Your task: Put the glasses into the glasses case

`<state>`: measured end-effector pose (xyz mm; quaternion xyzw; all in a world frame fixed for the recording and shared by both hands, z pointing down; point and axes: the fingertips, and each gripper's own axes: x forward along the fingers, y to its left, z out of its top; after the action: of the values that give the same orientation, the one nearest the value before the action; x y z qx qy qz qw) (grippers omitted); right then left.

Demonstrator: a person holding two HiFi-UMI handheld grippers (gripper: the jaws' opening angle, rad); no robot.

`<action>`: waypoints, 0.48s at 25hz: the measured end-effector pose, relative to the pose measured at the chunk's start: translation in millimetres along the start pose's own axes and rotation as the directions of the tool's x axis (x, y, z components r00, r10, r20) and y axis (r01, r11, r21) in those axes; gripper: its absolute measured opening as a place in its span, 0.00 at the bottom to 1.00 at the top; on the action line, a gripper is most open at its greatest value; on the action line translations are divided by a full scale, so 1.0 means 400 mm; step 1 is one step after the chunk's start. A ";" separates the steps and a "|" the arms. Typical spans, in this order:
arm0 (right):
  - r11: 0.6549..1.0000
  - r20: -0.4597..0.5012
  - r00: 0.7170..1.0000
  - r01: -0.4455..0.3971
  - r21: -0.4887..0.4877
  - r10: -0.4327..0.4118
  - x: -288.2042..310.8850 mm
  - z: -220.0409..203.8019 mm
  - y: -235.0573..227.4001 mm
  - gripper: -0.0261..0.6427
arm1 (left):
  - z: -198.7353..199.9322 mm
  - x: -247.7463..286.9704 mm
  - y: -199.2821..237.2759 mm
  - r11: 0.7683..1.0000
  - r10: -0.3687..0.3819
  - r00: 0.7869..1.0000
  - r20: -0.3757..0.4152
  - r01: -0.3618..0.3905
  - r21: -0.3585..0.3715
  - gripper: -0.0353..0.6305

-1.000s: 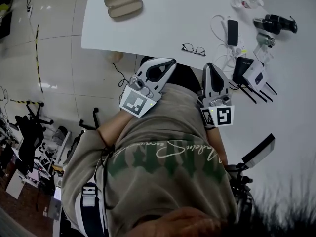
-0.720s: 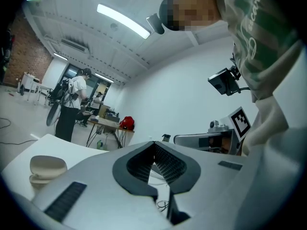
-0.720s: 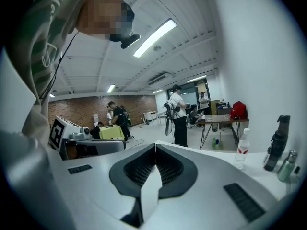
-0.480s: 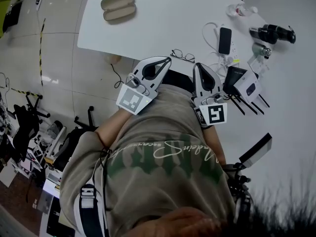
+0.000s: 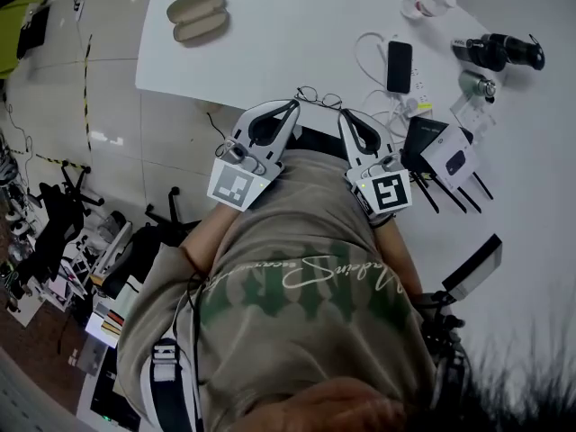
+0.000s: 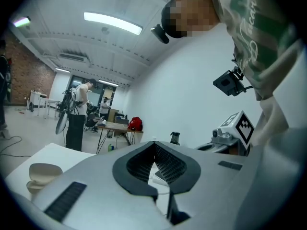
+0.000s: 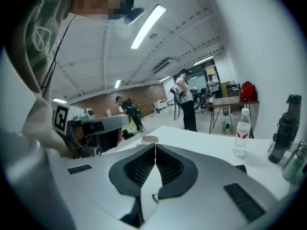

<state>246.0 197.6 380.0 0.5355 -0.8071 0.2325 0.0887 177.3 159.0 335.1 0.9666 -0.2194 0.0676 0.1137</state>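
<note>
A white table (image 5: 288, 34) carries everything. An open beige glasses case (image 5: 196, 14) lies near its left corner, well apart from the glasses (image 5: 312, 96) at the near edge. Further right lies a black phone (image 5: 399, 55), and a clear bottle (image 5: 428, 4) stands beyond it.

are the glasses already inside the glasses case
No, the glasses lie at the near edge of the table, well apart from the open glasses case.

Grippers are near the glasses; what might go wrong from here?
The thin wire-framed glasses lie at the white table's near edge; with the left gripper and right gripper both shut, a nudge may push them off.
The open beige oval glasses case sits far off by the table's left corner; a long carry risks a drop.
</note>
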 end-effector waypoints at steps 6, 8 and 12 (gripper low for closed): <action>0.994 -0.231 0.970 -0.097 -0.053 0.082 0.062 -0.099 0.025 0.06 | 0.021 0.017 0.037 0.999 -0.011 1.000 0.023 0.012 -0.047 0.06; 0.993 -0.298 0.950 -0.112 -0.031 0.098 0.083 -0.142 0.017 0.06 | 0.018 0.020 0.042 0.998 -0.030 0.999 0.015 0.031 -0.055 0.06; 0.979 -0.484 0.872 -0.159 -0.129 0.077 0.125 -0.266 -0.017 0.07 | 0.009 0.019 0.062 0.997 -0.044 0.999 0.007 0.044 -0.067 0.06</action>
<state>220.5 204.2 494.8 0.4023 -0.8081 0.2945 0.3138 173.4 133.1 337.7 0.9670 -0.2006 0.0548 0.1471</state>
